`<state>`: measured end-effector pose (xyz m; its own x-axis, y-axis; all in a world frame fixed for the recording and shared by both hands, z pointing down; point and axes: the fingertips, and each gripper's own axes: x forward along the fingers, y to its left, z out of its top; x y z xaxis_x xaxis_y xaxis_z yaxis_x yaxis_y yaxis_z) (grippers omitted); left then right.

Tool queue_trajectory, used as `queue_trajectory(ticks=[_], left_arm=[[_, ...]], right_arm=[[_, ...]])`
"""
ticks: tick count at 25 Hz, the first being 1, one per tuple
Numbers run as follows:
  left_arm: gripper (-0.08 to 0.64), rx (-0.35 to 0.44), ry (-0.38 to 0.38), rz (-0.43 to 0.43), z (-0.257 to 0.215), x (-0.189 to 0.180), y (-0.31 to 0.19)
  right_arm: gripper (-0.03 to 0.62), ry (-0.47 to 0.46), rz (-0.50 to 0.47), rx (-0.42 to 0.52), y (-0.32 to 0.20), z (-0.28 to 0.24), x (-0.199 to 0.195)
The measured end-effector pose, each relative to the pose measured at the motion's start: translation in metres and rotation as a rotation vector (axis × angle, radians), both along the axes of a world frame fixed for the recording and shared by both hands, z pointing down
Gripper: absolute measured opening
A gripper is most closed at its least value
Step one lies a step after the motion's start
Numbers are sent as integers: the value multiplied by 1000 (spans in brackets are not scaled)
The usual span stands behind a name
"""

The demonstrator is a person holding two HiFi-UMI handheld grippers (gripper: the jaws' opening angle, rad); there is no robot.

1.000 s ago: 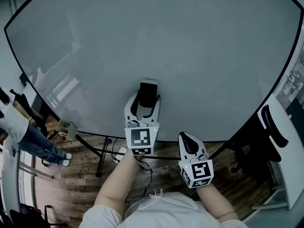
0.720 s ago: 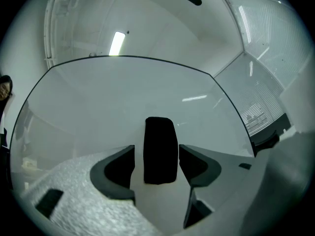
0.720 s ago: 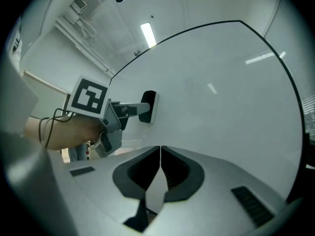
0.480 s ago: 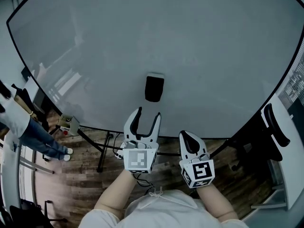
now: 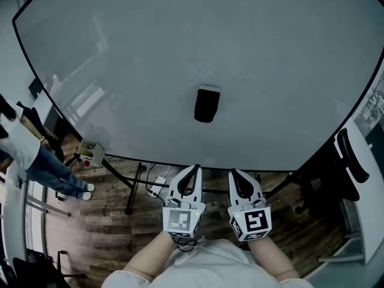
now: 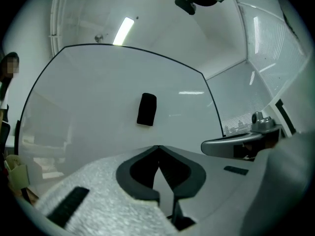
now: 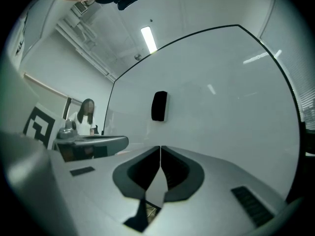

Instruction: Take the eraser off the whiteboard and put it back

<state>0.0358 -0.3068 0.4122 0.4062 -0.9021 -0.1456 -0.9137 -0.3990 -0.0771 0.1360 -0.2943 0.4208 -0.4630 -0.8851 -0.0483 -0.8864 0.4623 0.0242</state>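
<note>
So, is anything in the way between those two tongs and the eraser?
Nothing visible. The eraser sits alone on the bare whiteboard. The left tongs and right tongs are shut and empty, short of the board; the left tongs' jaws have just closed.

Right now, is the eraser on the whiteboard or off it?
On. The eraser clings to the whiteboard, with nothing holding it.

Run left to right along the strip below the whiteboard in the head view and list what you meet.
person's legs → left hand-held gripper → right hand-held gripper → black chair
</note>
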Motion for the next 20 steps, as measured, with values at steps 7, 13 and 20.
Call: queue_trajectory(ticks=[7, 13, 20], left_arm=[[15, 7, -24, 13, 3, -10, 5], [15, 16, -27, 27, -4, -11, 5], [15, 32, -12, 23, -16, -16, 6]], right_arm=[[28, 8, 4, 27, 7, -4, -12], [26, 15, 11, 55, 9, -10, -15], [26, 30, 9, 60, 11, -9, -22]])
